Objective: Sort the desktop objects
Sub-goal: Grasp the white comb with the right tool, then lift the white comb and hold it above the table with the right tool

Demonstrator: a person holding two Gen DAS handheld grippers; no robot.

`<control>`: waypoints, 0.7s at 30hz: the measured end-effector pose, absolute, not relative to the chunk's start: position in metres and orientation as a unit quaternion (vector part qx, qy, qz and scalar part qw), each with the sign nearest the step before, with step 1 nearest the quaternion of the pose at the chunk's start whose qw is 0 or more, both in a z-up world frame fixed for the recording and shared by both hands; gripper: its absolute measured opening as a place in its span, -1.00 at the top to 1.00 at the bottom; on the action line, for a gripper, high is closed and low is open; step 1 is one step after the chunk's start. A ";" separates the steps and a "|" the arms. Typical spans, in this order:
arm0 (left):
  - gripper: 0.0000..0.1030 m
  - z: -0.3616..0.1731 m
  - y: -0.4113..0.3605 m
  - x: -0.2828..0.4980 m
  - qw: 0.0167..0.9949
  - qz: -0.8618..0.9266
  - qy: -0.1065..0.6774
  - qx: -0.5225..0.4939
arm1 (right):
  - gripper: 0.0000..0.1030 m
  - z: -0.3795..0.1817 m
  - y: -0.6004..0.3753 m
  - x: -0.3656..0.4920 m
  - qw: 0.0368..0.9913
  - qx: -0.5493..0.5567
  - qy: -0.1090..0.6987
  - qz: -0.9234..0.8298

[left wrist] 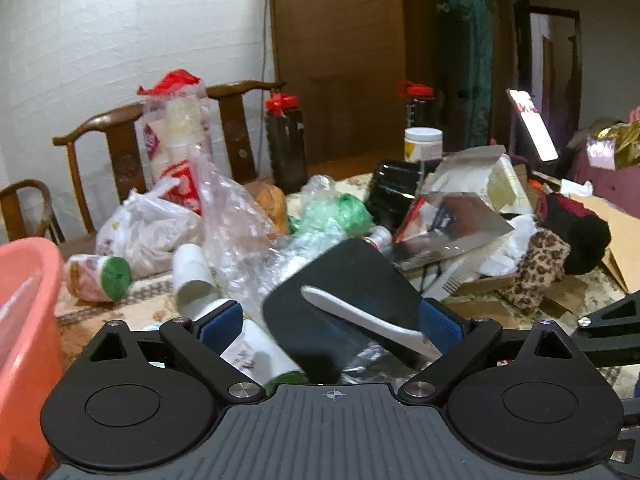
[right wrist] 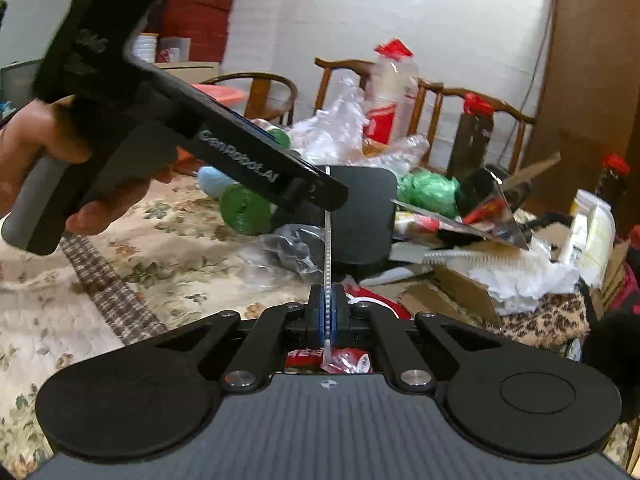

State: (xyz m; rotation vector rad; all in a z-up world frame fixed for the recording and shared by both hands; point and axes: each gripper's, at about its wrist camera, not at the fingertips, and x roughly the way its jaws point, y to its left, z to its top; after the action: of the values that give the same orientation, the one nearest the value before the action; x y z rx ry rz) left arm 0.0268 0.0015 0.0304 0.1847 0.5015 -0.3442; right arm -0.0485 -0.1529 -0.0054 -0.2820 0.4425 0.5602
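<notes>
Partly hidden, the white comb (right wrist: 327,240) (seen edge-on) sits clamped in the right gripper (right wrist: 328,312); left gripper (left wrist: 332,320) gapes.

A: Dim, warm indoor light; a lit phone screen (left wrist: 532,126) glows brightly at right, and foil packaging (left wrist: 452,220) throws glare.

B: Fisheye bends the edges; near clutter smears with motion blur.

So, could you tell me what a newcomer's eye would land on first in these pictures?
Probably the black square paddle with a white handle, held up in front of the heaped table by the right gripper, which is shut on the handle's thin edge. Behind it sprawls a jumble of crumpled plastic bags and a red-topped sleeve of paper cups. A pink tub sits at the far left of the left wrist view.
</notes>
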 end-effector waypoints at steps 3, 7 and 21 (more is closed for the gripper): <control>-0.94 0.033 0.001 0.021 0.952 -0.151 0.228 0.135 | 0.92 -0.007 -0.152 -0.041 0.922 -0.144 0.243 0.265; -0.94 0.034 -0.002 0.015 0.946 -0.163 0.222 0.174 | 0.91 -0.015 -0.148 -0.036 0.913 -0.195 0.270 0.236; -0.99 0.031 -0.016 0.005 0.946 -0.163 0.161 0.231 | -0.56 -0.014 -0.150 -0.050 0.922 -0.243 0.229 0.197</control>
State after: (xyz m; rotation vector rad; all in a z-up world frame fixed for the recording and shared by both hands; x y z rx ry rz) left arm 0.0046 -0.0162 0.0314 0.4696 0.3283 -0.3316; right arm -0.0496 -0.1496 -0.0136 -0.4990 0.4700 0.4052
